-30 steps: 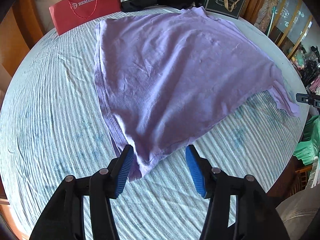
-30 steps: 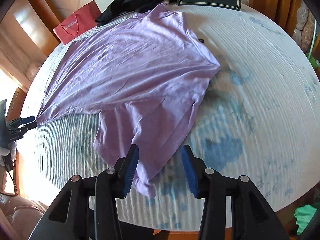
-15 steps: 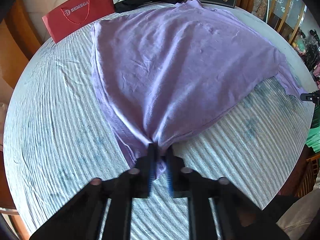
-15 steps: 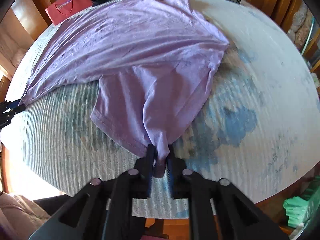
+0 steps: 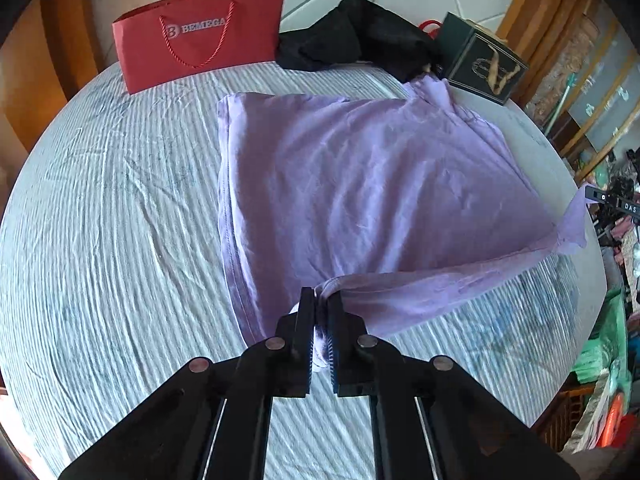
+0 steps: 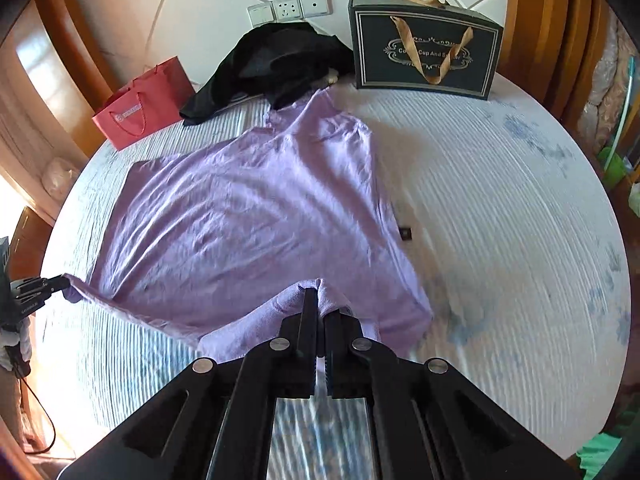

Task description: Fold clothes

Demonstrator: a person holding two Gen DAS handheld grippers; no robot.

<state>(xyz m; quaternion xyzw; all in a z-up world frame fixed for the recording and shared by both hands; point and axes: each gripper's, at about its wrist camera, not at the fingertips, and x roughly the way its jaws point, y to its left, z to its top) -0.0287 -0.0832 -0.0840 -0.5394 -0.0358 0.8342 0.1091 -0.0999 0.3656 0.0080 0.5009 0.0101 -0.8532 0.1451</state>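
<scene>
A lilac T-shirt (image 5: pixel 360 184) lies spread on a round table with a striped white-blue cloth (image 5: pixel 100 240). My left gripper (image 5: pixel 320 304) is shut on the shirt's near corner, lifted above the cloth. My right gripper (image 6: pixel 320 304) is shut on the opposite near corner of the shirt (image 6: pixel 248 220). The near hem stretches raised between the two grippers. The right gripper shows at the right edge of the left wrist view (image 5: pixel 600 196); the left gripper shows at the left edge of the right wrist view (image 6: pixel 44 284).
At the table's far side stand a red paper bag (image 5: pixel 196 36), a black garment pile (image 5: pixel 356 40) and a dark gift box (image 5: pixel 480 60). A small dark tag (image 6: pixel 405 233) lies on the cloth right of the shirt. Wooden furniture surrounds the table.
Both grippers closed on the shirt's near corners, then lifted and carried them toward the far side. The shirt's near part now folds over itself.
</scene>
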